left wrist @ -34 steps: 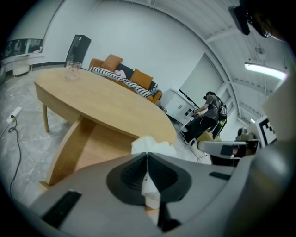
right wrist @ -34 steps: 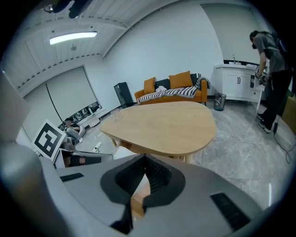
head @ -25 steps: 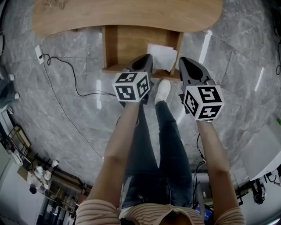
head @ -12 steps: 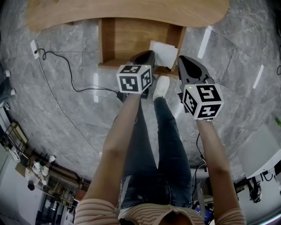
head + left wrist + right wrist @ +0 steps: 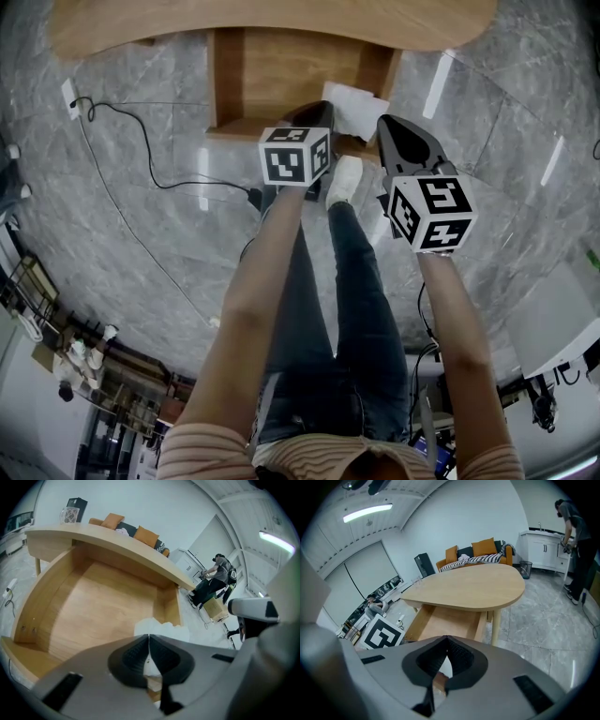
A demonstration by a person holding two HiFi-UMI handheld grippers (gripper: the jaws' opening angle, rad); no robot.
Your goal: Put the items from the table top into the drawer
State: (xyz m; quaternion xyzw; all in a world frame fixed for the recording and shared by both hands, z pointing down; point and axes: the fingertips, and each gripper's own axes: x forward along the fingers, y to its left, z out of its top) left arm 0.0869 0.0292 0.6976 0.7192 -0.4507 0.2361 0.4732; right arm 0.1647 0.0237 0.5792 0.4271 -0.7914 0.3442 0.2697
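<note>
The wooden table top (image 5: 272, 23) runs across the top of the head view, with its drawer (image 5: 281, 89) pulled open beneath it. A crumpled white item (image 5: 353, 110) lies in the drawer's right front corner, also seen as the white item (image 5: 161, 629). My left gripper (image 5: 319, 114) hangs over the drawer's front edge beside that item, jaws shut with nothing between them (image 5: 148, 637). My right gripper (image 5: 387, 129) hovers just right of the drawer, its tips (image 5: 446, 639) also meeting with nothing held. The table top (image 5: 473, 588) and drawer (image 5: 450, 620) lie ahead of it.
A black cable (image 5: 141, 159) runs across the marble floor to a socket (image 5: 70, 94) at the left. The person's legs and a white shoe (image 5: 347, 183) stand below the drawer. A sofa with orange cushions (image 5: 478, 550) and a standing person (image 5: 574, 531) are beyond the table.
My left gripper has sunk and moved toward the drawer, its cube now higher in the head view. The right gripper has shifted only slightly.
</note>
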